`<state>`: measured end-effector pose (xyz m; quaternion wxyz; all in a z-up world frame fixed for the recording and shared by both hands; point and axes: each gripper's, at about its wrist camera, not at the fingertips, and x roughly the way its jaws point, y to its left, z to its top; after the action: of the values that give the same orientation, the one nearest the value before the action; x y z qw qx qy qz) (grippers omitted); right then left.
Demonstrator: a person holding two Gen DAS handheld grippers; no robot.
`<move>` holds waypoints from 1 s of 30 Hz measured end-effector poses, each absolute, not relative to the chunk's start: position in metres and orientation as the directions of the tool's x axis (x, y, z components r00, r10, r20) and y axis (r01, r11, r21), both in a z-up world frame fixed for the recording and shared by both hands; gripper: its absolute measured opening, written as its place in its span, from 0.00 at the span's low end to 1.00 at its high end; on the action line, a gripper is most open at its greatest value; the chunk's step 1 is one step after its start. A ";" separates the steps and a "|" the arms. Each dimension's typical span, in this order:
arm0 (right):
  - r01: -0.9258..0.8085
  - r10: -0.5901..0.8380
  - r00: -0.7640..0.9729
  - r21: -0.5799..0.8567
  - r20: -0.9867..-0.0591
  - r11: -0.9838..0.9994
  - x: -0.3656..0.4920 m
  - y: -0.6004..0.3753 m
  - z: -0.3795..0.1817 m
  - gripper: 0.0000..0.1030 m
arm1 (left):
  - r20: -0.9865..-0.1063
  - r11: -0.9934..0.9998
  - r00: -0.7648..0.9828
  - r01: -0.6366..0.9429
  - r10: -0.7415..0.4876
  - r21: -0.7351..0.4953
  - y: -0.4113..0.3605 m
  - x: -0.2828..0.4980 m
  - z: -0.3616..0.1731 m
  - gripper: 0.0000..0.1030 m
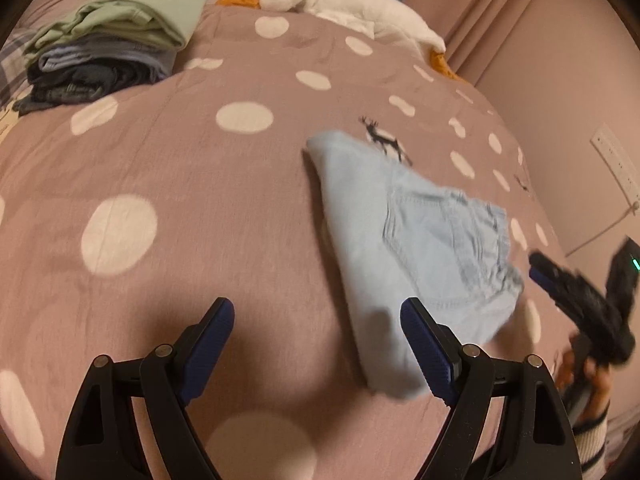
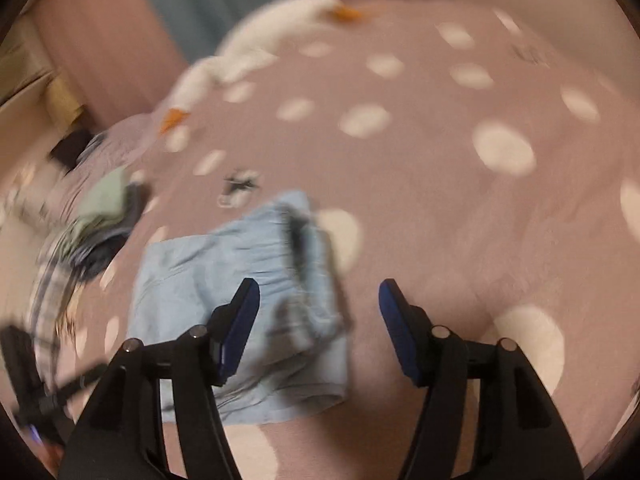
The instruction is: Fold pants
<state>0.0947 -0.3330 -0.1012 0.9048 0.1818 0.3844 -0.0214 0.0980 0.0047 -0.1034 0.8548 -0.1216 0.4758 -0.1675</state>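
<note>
One pair of light-blue denim pants point(image 1: 416, 248), folded into a compact bundle, is lying alone on the pink, white-dotted bedspread point(image 1: 200, 168), its long axis running diagonally from a narrow far corner toward the near right in the left wrist view. Both the left gripper point(image 1: 316, 320) and the right gripper point(image 2: 318, 304) are hovering with fingers spread, gripping nothing. Only the left view is showing sharply the one stack of folded green, blue and dark clothes point(image 1: 108, 44) and the one white plush goose point(image 1: 344, 4); the right view is blurring them.

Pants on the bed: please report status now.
Left gripper open, empty. Right gripper open, empty. Light blue pants folded on bedspread, released. Nothing in the way.
</note>
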 end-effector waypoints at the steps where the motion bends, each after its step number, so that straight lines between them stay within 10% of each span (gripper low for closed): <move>1: 0.121 0.137 0.710 0.311 -0.691 0.943 0.095 -0.323 -0.097 0.47 | -0.765 0.912 0.500 0.174 -0.406 -0.371 0.002 0.106 -0.101 0.82; 7: -0.239 0.425 0.627 0.358 -0.653 0.902 0.097 -0.232 -0.102 0.17 | -0.724 0.886 0.512 0.234 -0.462 -0.401 -0.022 0.148 -0.090 0.49; 10: -0.331 0.479 0.564 0.348 -0.673 0.877 0.102 -0.195 -0.114 0.12 | -0.735 0.882 0.488 0.248 -0.471 -0.401 -0.034 0.173 -0.098 0.14; 17: -0.333 0.441 0.432 0.315 -0.787 0.889 0.125 -0.164 -0.168 0.05 | -0.804 0.894 0.393 0.235 -0.446 -0.381 -0.048 0.205 -0.141 0.13; 30: -0.211 0.369 0.608 0.305 -0.703 0.929 0.134 -0.239 -0.113 0.14 | -0.788 0.891 0.416 0.226 -0.454 -0.394 -0.039 0.184 -0.128 0.13</move>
<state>0.1343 -0.2392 -0.1126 0.8914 0.0959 0.4120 0.1627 0.1844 -0.0388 -0.1280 0.8338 -0.1138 0.5004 -0.2038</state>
